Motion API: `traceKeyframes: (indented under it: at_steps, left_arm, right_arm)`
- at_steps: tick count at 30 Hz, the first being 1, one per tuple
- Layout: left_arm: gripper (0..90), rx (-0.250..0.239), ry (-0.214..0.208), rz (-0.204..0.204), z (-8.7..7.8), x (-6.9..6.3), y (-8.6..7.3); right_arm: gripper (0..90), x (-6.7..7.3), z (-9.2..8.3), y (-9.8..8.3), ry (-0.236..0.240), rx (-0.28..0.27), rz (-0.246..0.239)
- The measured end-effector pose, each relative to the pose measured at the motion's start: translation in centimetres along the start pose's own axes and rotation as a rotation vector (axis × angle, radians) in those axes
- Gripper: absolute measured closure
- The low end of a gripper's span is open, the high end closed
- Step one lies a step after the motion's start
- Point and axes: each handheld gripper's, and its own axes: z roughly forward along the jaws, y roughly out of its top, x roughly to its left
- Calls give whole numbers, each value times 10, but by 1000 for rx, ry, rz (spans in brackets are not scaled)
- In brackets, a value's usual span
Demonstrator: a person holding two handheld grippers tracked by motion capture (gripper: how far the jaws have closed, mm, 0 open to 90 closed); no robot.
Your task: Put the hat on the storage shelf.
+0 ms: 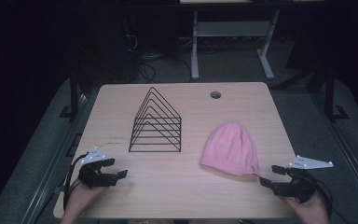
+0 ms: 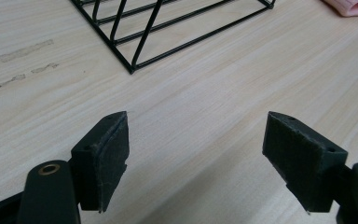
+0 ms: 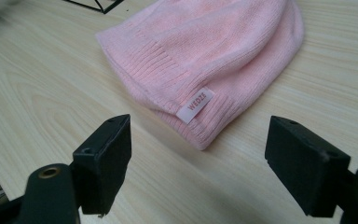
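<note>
A pink knitted beanie (image 1: 231, 149) lies flat on the wooden table (image 1: 177, 186), right of centre; in the right gripper view the beanie (image 3: 205, 60) shows a small white label on its ribbed hem. A black wire rack (image 1: 156, 122) of triangular dividers stands left of centre, and its near corner (image 2: 135, 51) reaches into the left gripper view. My left gripper (image 1: 117, 169) rests near the table's front left, open, with bare table between its jaws (image 2: 196, 158). My right gripper (image 1: 269, 176) sits at the front right, open, just short of the beanie's hem (image 3: 198, 161).
A round cable hole (image 1: 215, 95) sits near the table's far edge. Beyond the table stand the white legs of another desk (image 1: 195, 46) and a tangle of cables on the dark floor. Faint scuff marks (image 2: 23, 51) line the wood left of the rack.
</note>
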Motion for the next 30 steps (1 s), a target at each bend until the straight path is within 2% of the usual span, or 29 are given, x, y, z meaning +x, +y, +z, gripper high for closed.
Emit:
traceKeyframes:
  at_steps: [4,8,13,16,19,26,27,30]
  left_arm:
    - [225,4,-6,-3,1,1,0]
    - [225,-1,-12,-13,2,2,0]
    - [225,14,-17,-4,5,4,-1]
    - [225,8,-22,-11,4,4,-1]
    - [225,4,-16,-10,1,5,-1]
    - [225,-6,-20,-25,0,5,-1]
    - [225,-4,-22,-20,0,5,-1]
    - [225,-5,-21,-21,0,5,-1]
  right_arm:
    - [216,-2,1,4,12,2,-3]
    - [209,-7,1,17,17,3,-17]
    - [208,-14,7,35,28,12,-31]
    - [206,-17,9,39,29,18,-35]
    - [205,-25,15,51,53,29,-25]
    - [208,-36,22,71,72,48,-21]
    - [208,-40,25,79,80,60,-17]
    - [208,-44,27,84,84,69,-29]
